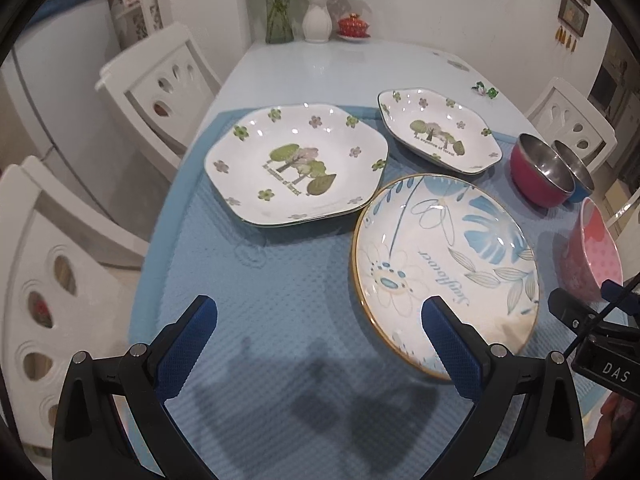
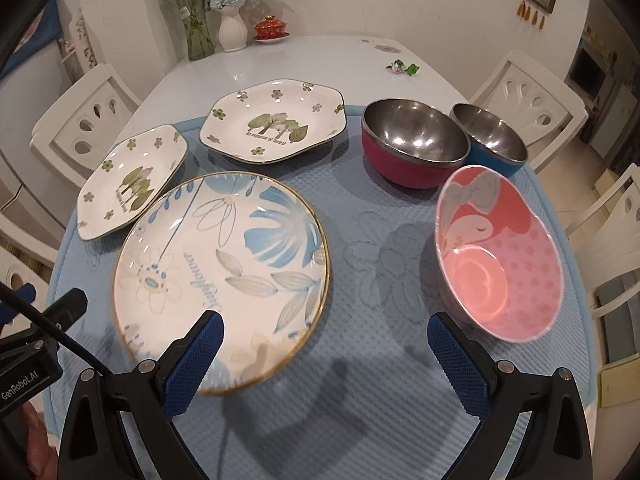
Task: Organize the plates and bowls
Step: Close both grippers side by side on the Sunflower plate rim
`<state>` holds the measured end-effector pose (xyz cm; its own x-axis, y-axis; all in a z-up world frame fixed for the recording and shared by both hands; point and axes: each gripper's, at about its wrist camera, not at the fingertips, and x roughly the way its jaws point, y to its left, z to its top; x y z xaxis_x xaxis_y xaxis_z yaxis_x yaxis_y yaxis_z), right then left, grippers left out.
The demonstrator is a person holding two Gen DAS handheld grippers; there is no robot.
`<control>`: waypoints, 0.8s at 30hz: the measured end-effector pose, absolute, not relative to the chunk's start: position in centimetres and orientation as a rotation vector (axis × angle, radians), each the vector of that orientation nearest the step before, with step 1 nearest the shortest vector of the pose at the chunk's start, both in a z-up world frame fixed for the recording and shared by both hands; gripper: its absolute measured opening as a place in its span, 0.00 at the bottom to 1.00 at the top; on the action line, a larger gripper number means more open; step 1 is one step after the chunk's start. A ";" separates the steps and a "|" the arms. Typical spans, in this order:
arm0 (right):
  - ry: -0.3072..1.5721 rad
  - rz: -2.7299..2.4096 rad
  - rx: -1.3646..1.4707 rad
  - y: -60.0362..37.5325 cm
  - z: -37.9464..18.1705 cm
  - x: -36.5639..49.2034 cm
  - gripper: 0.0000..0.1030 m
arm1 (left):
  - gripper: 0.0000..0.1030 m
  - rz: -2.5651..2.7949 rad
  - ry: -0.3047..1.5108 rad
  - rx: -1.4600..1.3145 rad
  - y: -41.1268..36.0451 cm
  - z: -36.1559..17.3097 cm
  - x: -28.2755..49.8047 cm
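1. Round blue-floral plate [image 2: 222, 276] lies flat on the blue mat [image 2: 360, 412], nearest piece to both my tools. Its near rim sits just ahead of my right hand-held gripper [image 2: 326, 356], overlapping that tool's left finger in view; contact I can't tell.
2. From the left hand-held gripper [image 1: 320, 344] the same plate [image 1: 446, 272] is forward and to the right, its near rim behind the right finger. Round, so no long axis to line up; either arm reaches it, right looks a bit nearer.
3. Pink cartoon bowl [image 2: 500, 256] is forward-right of the right tool, tilted toward me, just beside that tool's right finger. Only the right arm is close to it.
4. Behind: two hexagonal tree plates, the left one [image 2: 134, 184] and the far one [image 2: 274, 126], side by side, not stacked. The left one's edge looks to touch or slip under the round plate's rim.
5. Red steel bowl [image 2: 414, 146] and blue steel bowl [image 2: 490, 140] are touching, at the back right of the mat.
6. Both tools: fingers spread wide, nothing held, hovering over the near mat.
7. My read: nothing is nested yet. Likely first move is hex plates together, steel bowls together.
8. Outward: the bench [image 2: 320, 60] carries vases and a red lidded cup at the far end; white chairs around.
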<state>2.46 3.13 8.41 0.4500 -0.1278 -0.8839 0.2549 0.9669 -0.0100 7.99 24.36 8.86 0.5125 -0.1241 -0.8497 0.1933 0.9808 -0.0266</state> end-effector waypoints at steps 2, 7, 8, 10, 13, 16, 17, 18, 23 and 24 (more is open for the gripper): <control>1.090 -0.232 0.158 2.8 7.7 3.4 0.91 | 0.99 -0.210 1.033 0.053 24.3 8.2 8.9; 1.137 -0.226 0.243 1.8 5.7 5.6 0.80 | 0.97 -0.282 1.104 -0.006 23.9 5.8 11.4; 1.146 -0.228 0.254 1.7 5.3 5.9 0.79 | 0.92 -0.294 1.115 -0.014 23.9 5.3 11.8; 1.161 -0.239 0.270 1.4 4.6 6.5 0.78 | 0.82 -0.314 1.156 -0.028 23.7 4.2 12.7; 1.176 -0.243 0.279 1.2 3.8 7.4 0.74 | 0.77 -0.340 1.192 -0.056 23.4 3.1 13.4; 1.189 -0.239 0.285 1.1 3.0 8.1 0.57 | 0.77 -0.350 1.187 -0.057 23.0 2.6 13.5; 1.197 -0.236 0.287 1.1 2.7 8.3 0.53 | 0.76 -0.350 1.178 -0.049 22.8 2.6 13.6; 1.203 -0.232 0.289 1.0 2.5 8.6 0.52 | 0.75 -0.353 1.169 -0.037 22.7 2.6 13.6; 1.178 -0.192 0.319 0.8 2.2 9.3 0.40 | 0.53 -0.364 1.148 -0.003 22.3 2.7 14.0; 1.172 -0.177 0.323 0.9 2.2 9.4 0.38 | 0.51 -0.369 1.145 -0.003 22.3 2.7 14.1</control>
